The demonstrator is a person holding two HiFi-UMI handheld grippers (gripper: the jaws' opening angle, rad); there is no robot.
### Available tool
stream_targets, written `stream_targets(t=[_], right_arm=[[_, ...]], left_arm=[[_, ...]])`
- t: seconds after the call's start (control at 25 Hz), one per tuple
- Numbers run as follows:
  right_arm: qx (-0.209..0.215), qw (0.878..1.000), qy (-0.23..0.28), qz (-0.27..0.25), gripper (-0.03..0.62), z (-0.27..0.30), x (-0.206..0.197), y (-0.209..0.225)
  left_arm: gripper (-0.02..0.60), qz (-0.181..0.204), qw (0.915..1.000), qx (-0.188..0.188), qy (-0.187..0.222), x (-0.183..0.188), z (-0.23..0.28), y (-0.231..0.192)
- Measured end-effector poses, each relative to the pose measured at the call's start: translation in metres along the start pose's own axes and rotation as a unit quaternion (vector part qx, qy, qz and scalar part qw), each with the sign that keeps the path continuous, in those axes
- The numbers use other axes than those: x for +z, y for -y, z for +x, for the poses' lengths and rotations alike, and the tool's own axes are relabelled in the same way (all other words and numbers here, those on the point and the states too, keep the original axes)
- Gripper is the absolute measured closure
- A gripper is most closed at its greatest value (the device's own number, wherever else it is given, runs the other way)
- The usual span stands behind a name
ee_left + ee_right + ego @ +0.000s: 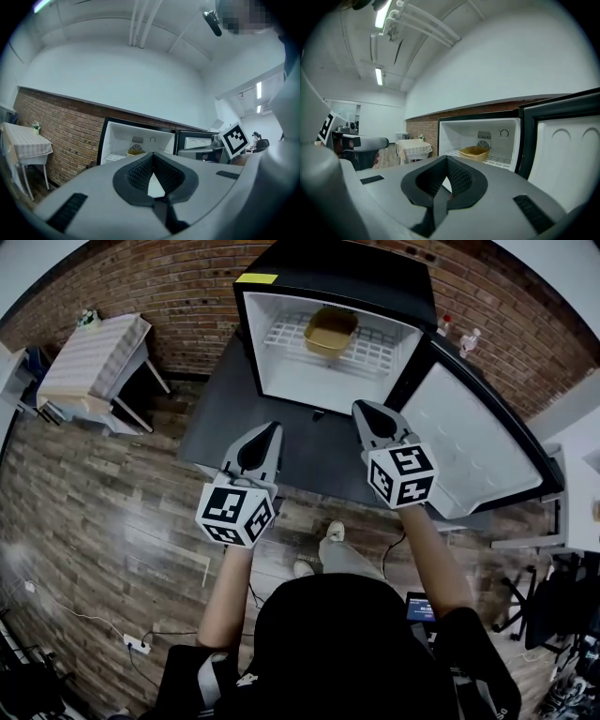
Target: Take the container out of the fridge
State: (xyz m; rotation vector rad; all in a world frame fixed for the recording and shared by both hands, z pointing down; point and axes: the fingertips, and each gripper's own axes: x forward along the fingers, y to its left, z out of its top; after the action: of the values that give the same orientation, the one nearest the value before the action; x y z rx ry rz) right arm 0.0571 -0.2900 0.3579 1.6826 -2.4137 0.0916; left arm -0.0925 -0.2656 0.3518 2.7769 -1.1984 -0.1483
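A yellow container (330, 331) sits on the white wire shelf inside the open mini fridge (247, 329), whose door (473, 442) is swung out to the right. The container also shows in the left gripper view (136, 151) and the right gripper view (474, 152). My left gripper (271, 428) and right gripper (362, 408) are side by side in front of the fridge opening, well short of the container. Both are shut with nothing held. Each points roughly level toward the fridge, the left gripper (153, 154) and the right gripper (447, 158).
The fridge stands on a dark mat (225, 418) over wood flooring, against a brick wall (178, 296). A small table with a checked cloth (94, 357) is at the left. Bottles (467, 341) stand behind the door. A power strip (137, 644) and cable lie on the floor.
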Motion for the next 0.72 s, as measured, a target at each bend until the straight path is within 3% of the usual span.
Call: stream_targets(t=[0.4, 0.72], right_arm=[[0.019, 0.994, -0.056, -0.093, 0.554, 0.03, -0.006, 0.009], [0.047, 0.98, -0.109, -0.162, 0.553, 0.08, -0.008, 0.02]], left_arm=[[0.568, -0.011, 0.9999, 0.0, 0.008, -0.004, 0.027, -0.006], [0.568, -0.017, 0.9997, 0.014, 0.004, -0.009, 0.054, -0.027]])
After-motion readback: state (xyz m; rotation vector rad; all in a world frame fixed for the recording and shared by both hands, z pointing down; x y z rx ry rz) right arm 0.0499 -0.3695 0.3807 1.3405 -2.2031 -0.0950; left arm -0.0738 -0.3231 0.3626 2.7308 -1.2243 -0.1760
